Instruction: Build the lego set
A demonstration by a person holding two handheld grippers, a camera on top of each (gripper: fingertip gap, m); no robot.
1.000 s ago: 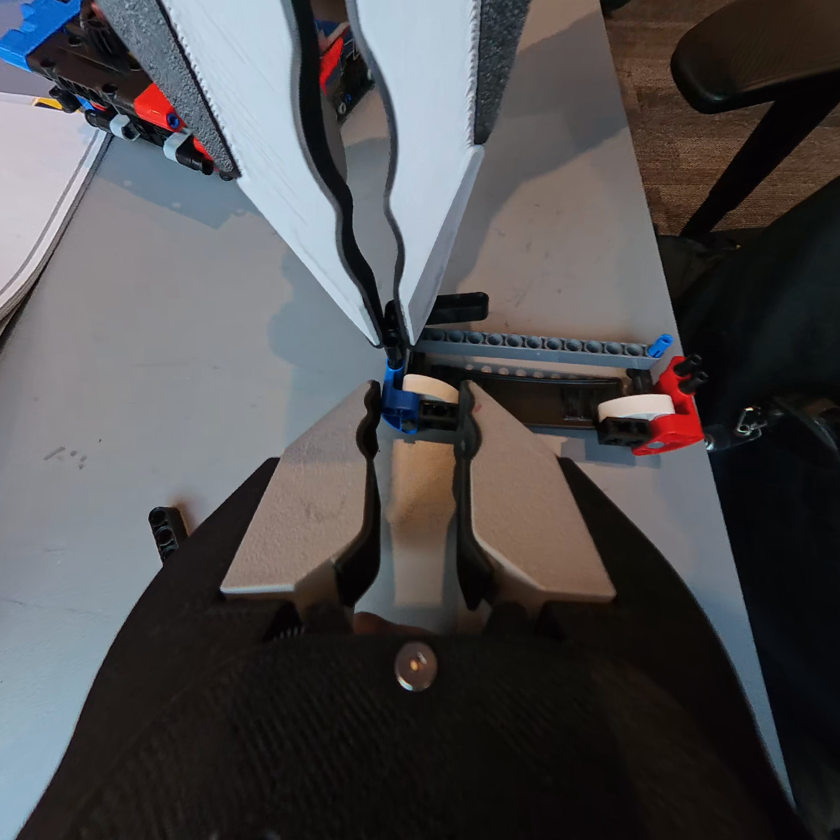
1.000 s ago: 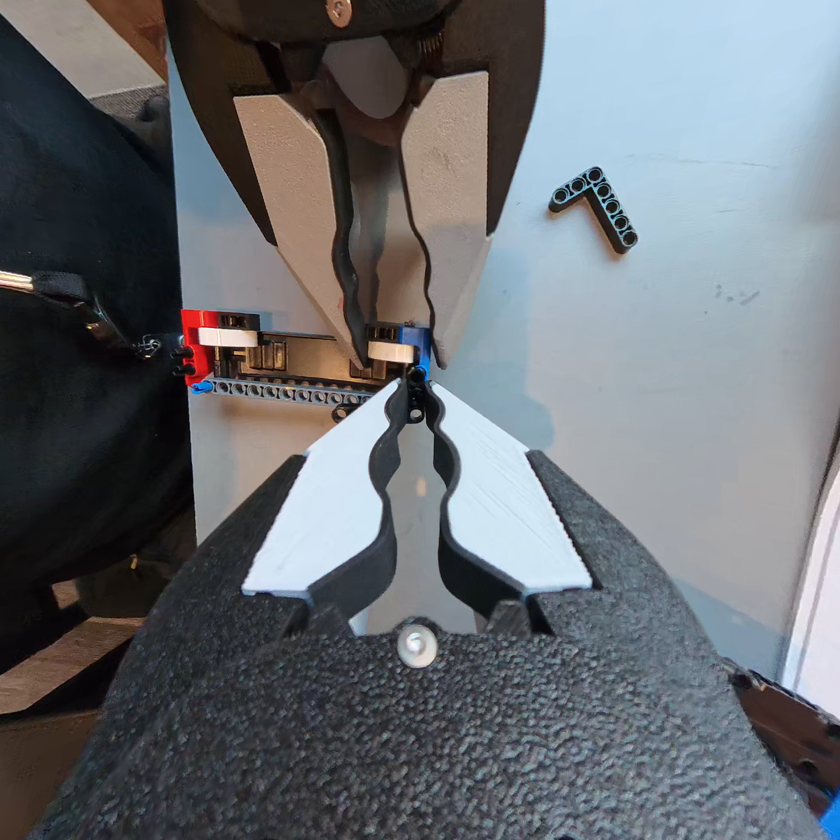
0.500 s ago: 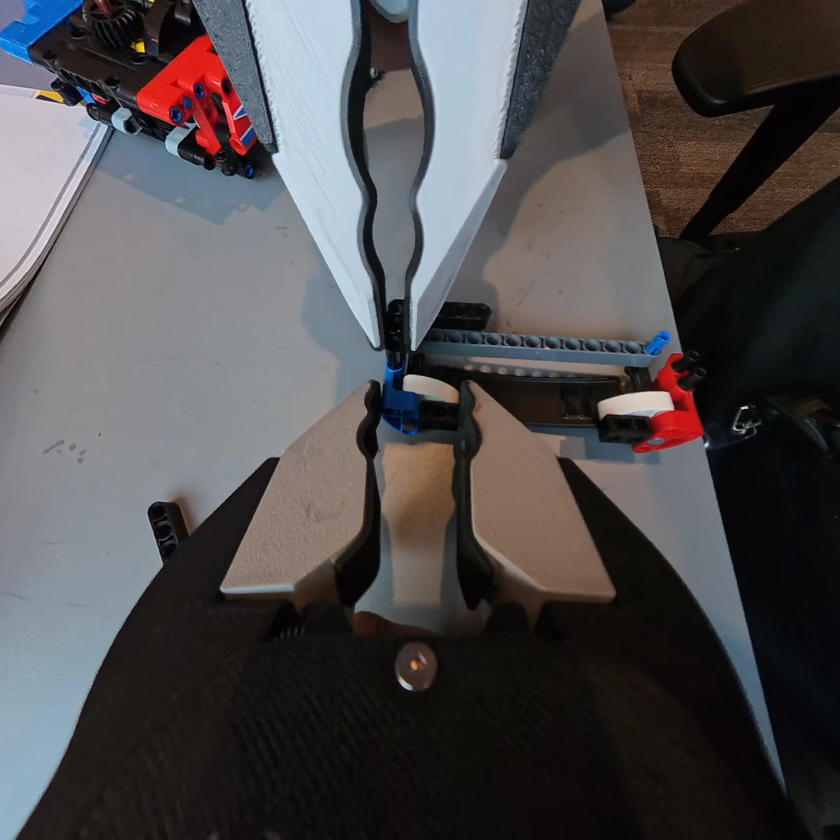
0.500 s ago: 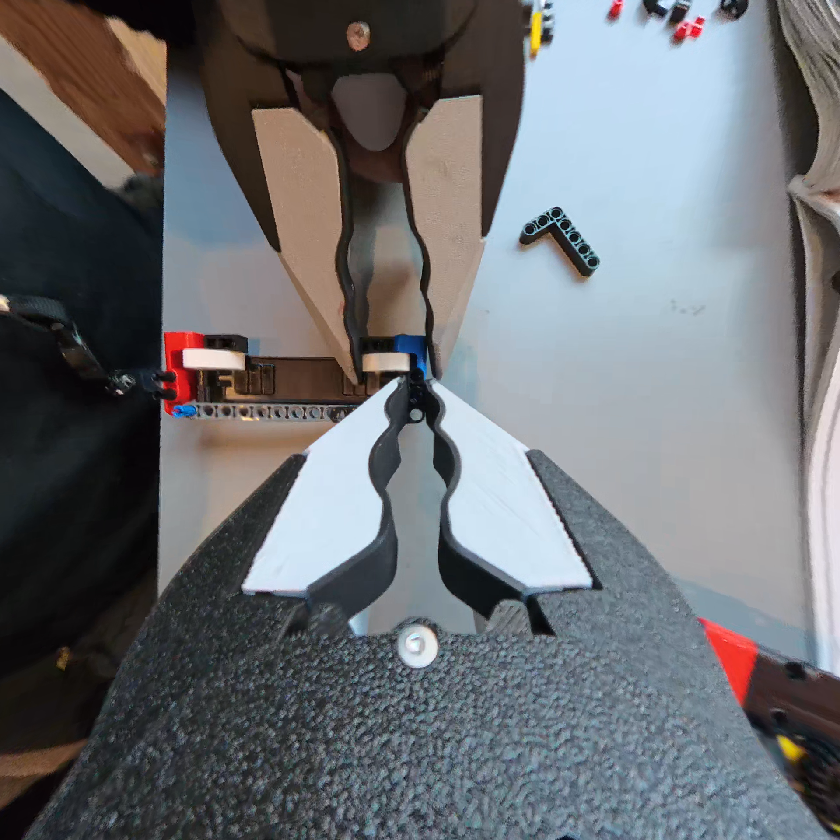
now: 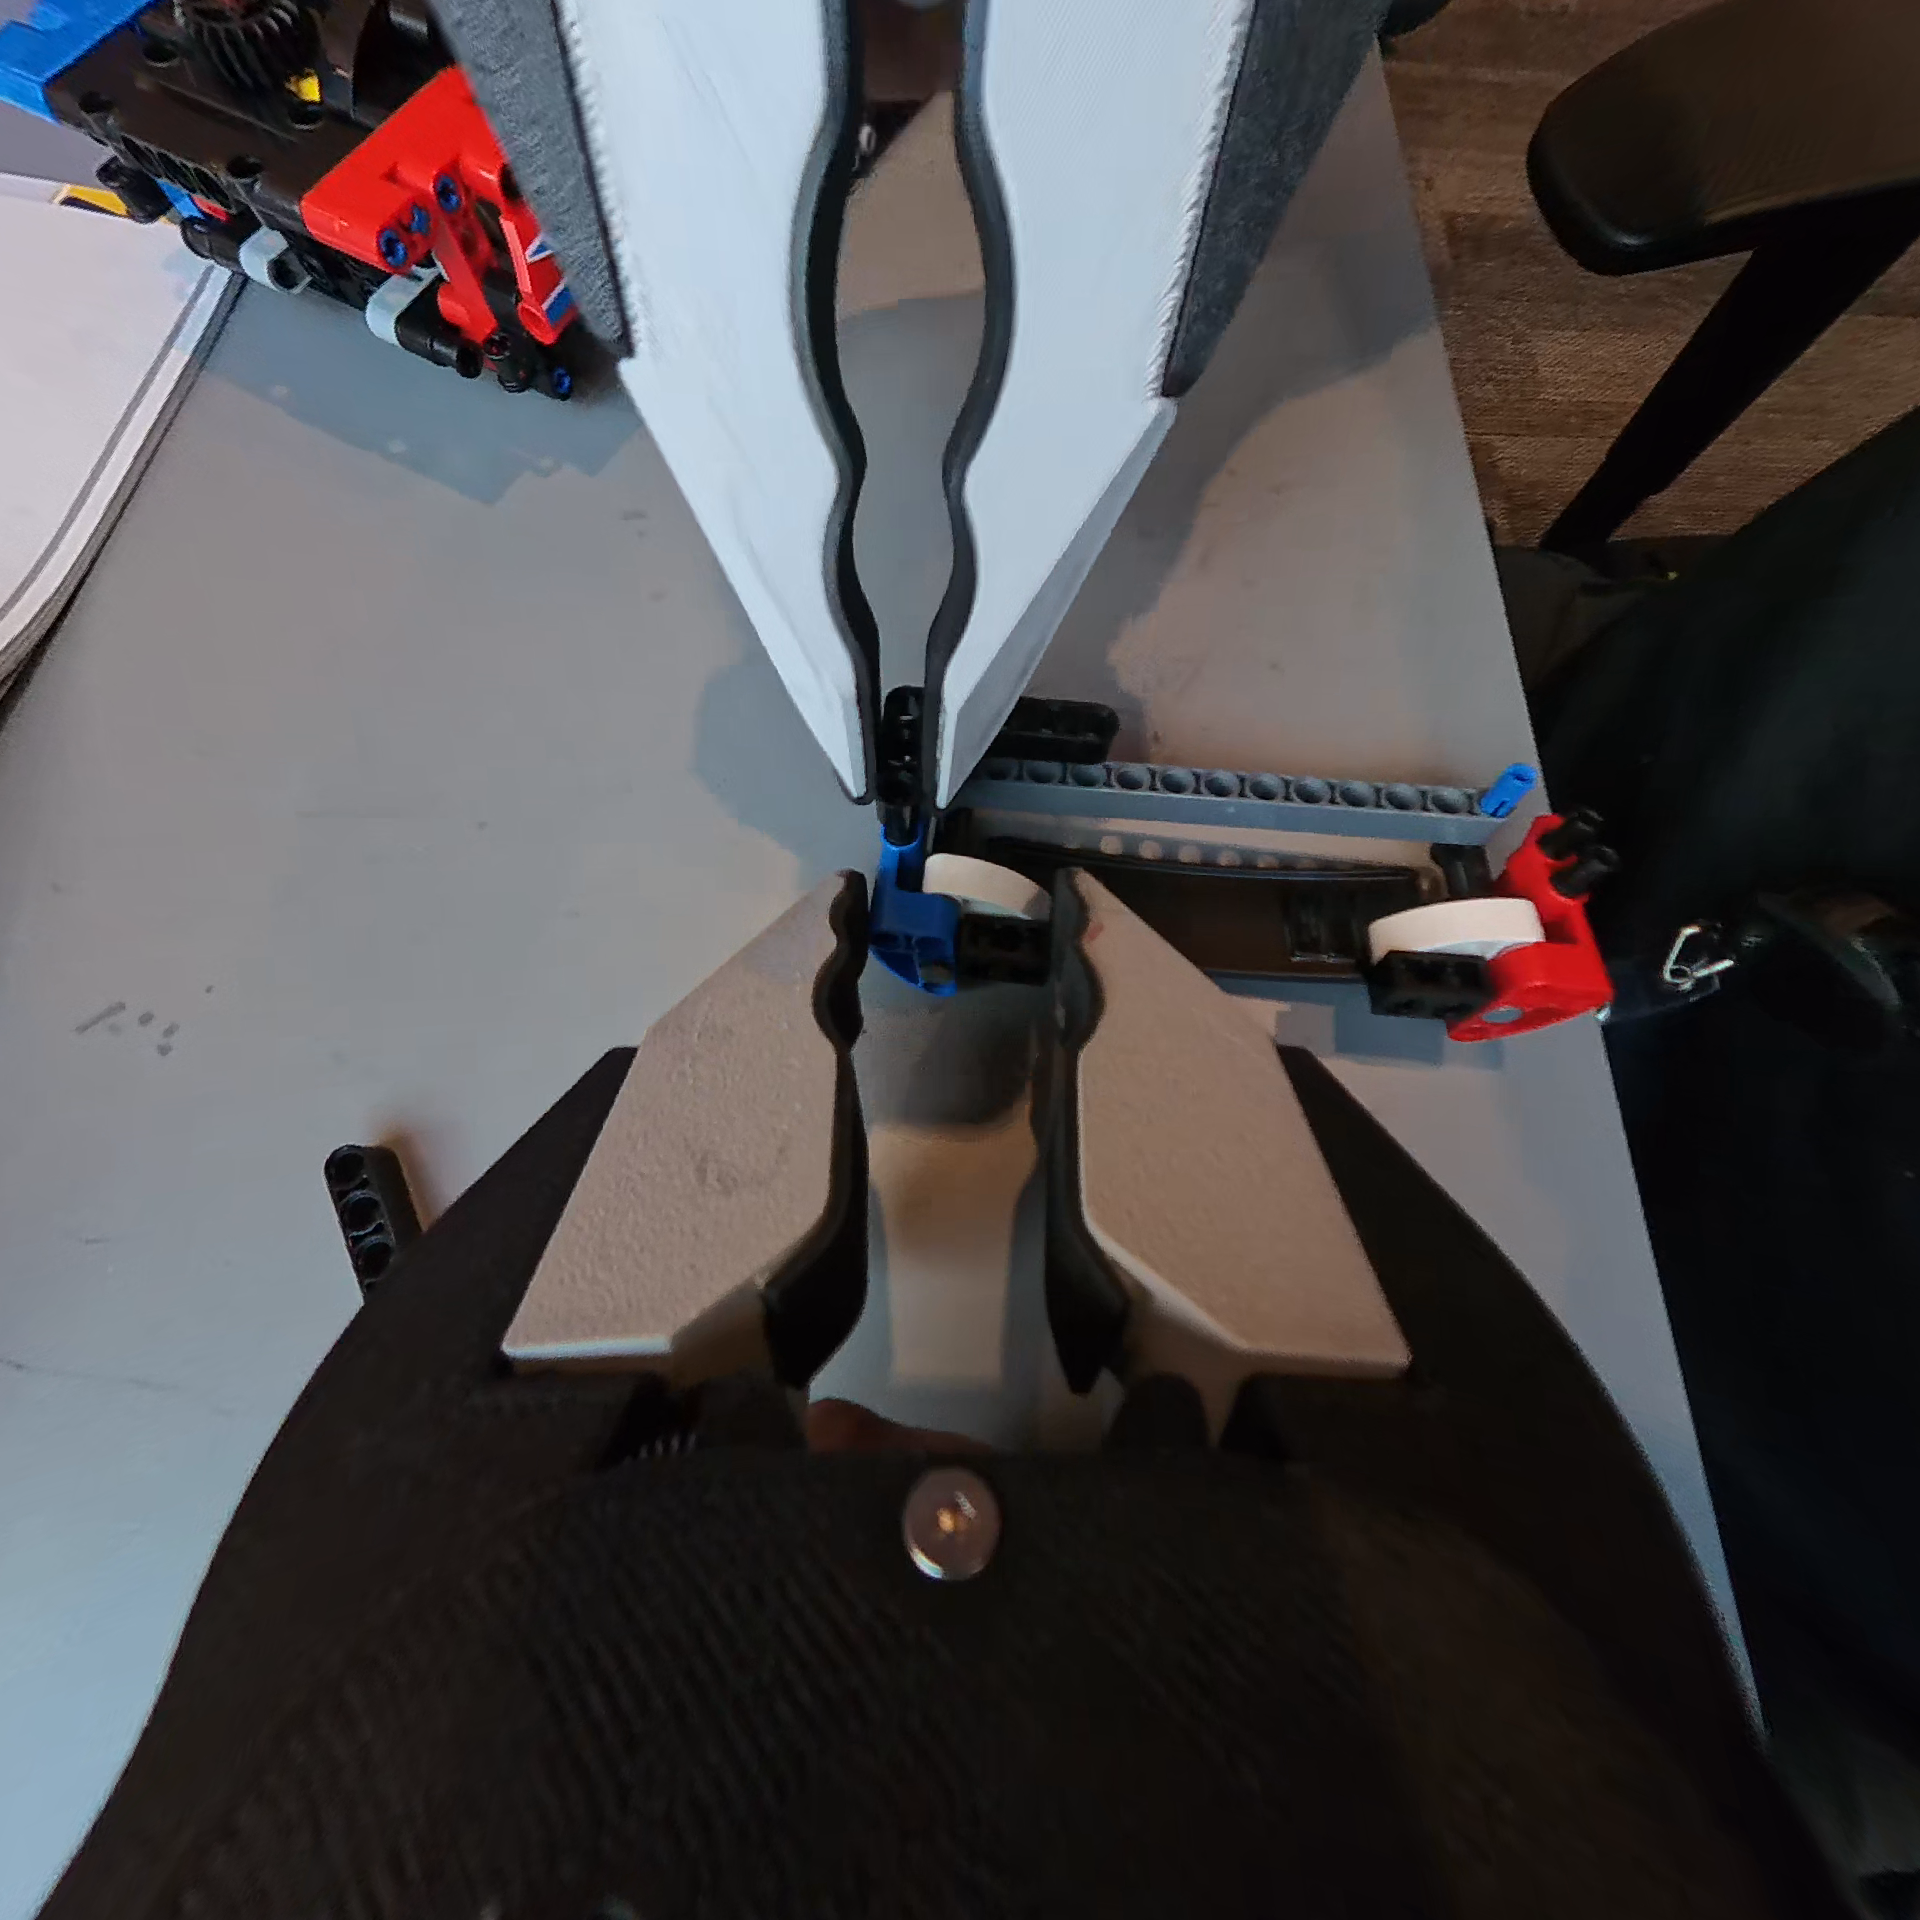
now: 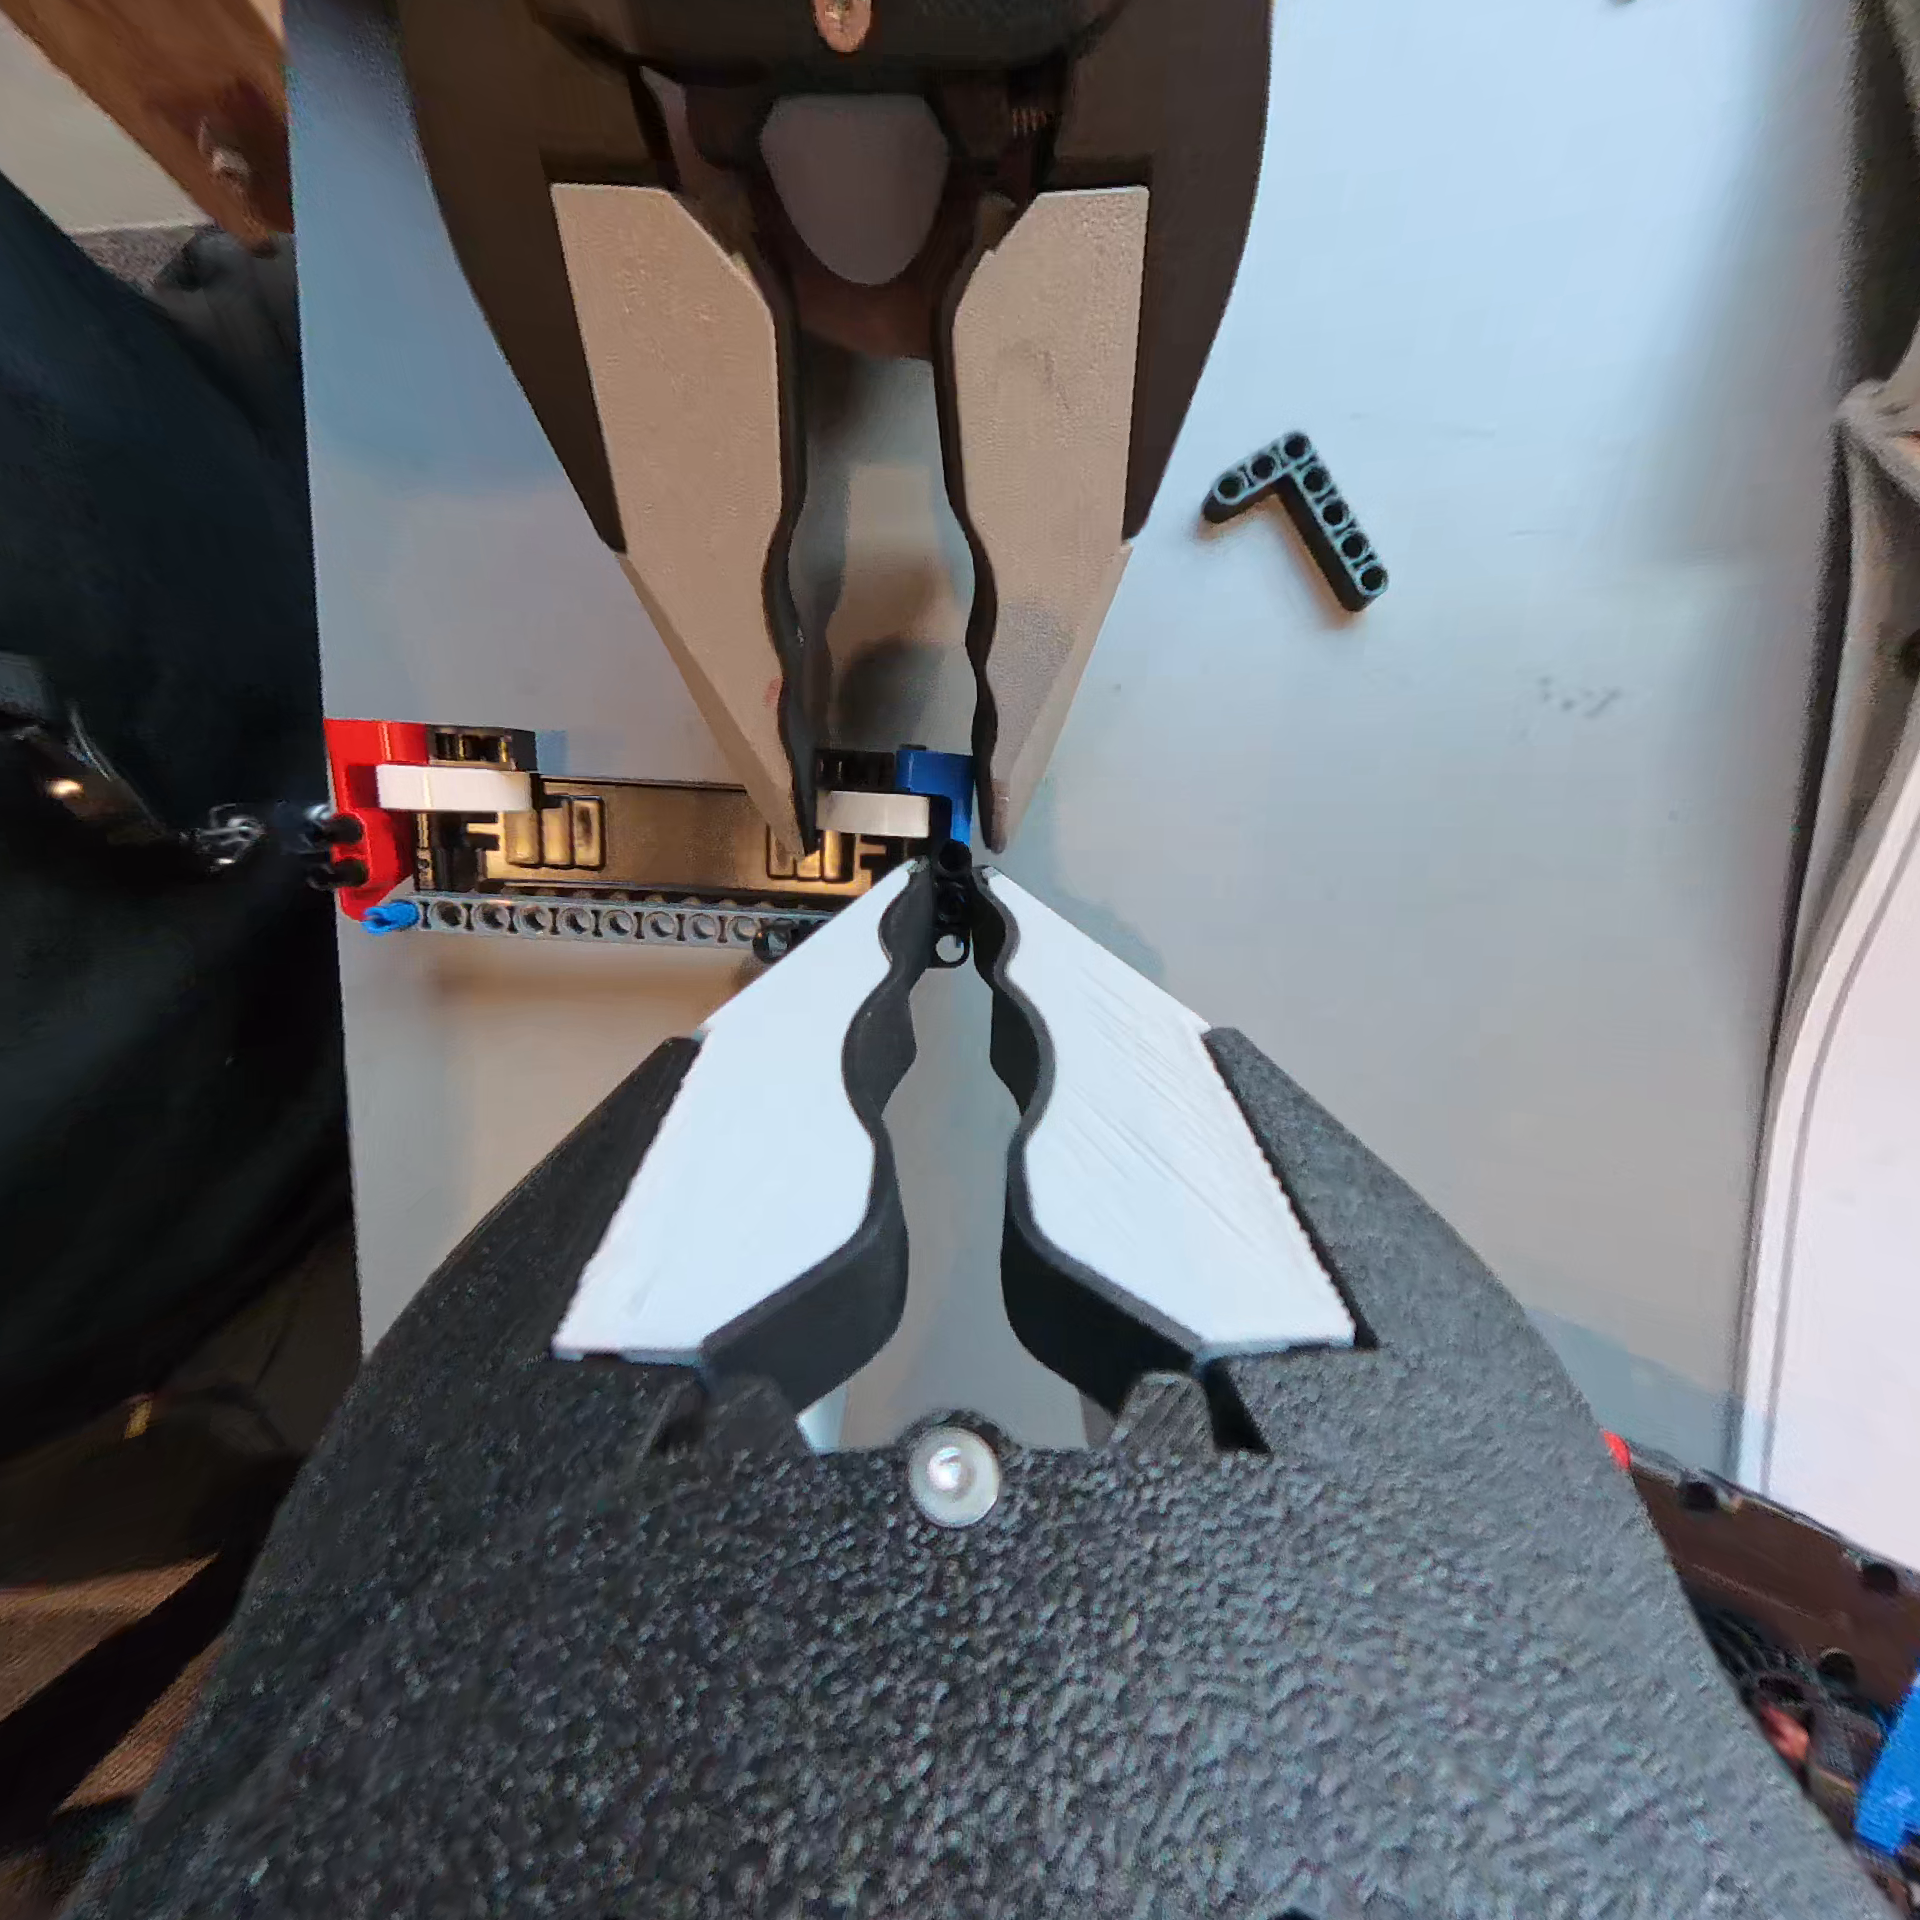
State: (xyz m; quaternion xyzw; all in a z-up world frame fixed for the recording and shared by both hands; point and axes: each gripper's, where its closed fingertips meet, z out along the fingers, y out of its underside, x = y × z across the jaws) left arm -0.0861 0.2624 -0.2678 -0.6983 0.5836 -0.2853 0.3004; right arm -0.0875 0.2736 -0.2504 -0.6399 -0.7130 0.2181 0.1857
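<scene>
We see a grey table (image 5: 343,727) carrying the whole scene, with the two grippers meeting tip to tip over its near edge. The left gripper (image 5: 956,914), grey-fingered with a black body, has its jaws apart but closed against the two sides of the blue end of a long lego assembly (image 5: 1226,883), so that it clamps that end between its tips; in the right wrist view the same gripper (image 6: 894,831) comes in from the far side. The assembly lies flat, its long axis running crosswise to both grippers' fingers: from the left gripper it extends rightward to a red end piece (image 5: 1538,956) at the table edge, and from the right gripper it extends leftward (image 6: 623,842). A grey perforated beam (image 5: 1226,795) runs along its far side as the left gripper sees it, a black plate forms the middle, and a white rounded piece (image 5: 1455,925) sits near each end. The right gripper (image 6: 951,904), white-fingered with a black textured body, is closed on a small black beam (image 6: 951,914), which points straight ahead along the fingers, at right angles to the assembly, its far tip touching the blue corner piece (image 6: 935,774). To the right of the left gripper's fingers in the right wrist view, a black L-shaped beam (image 6: 1309,520) lies loose, well apart. Beyond the right gripper, a red, black and blue partial model (image 5: 343,208) stands beside a white booklet (image 5: 62,416).
</scene>
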